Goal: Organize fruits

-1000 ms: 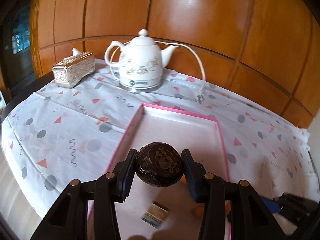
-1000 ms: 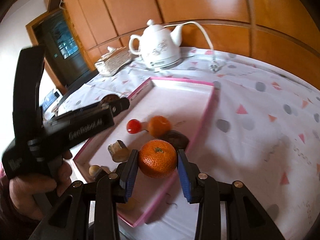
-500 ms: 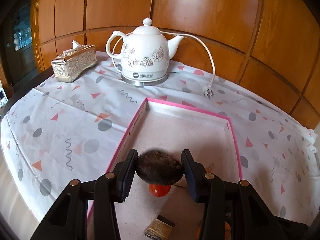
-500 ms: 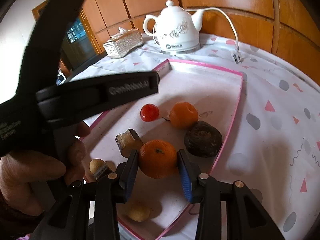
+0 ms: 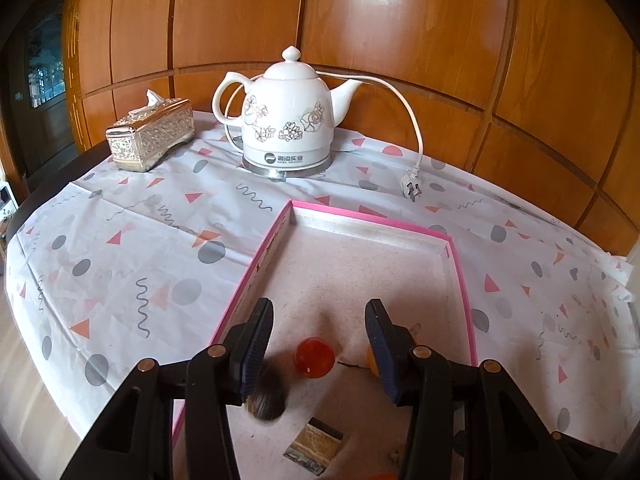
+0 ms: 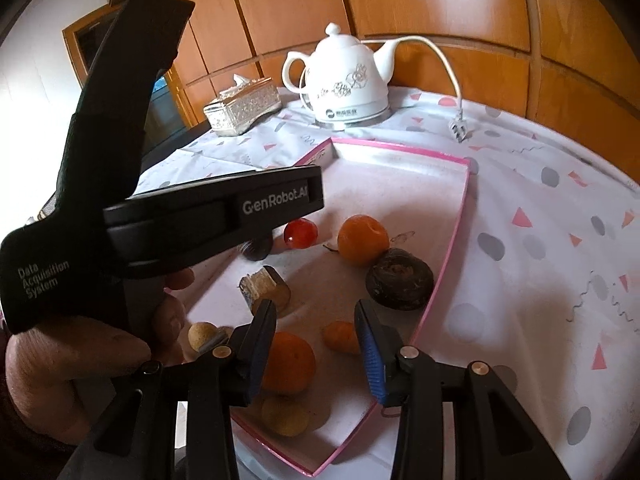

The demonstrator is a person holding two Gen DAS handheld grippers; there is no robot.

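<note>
left gripper (image 5: 318, 354) jaws apart, right gripper (image 6: 316, 350) jaws apart

Ahead of me a wall of glossy orange-brown wooden panels (image 5: 400, 40) curves round the table, catching a bright patch of light near the top. A white tablecloth printed with grey dots and pink triangles (image 5: 120, 240) covers the table. At far left I see a dark glazed doorway or window (image 5: 40, 80), too dim for me to tell which.
</note>
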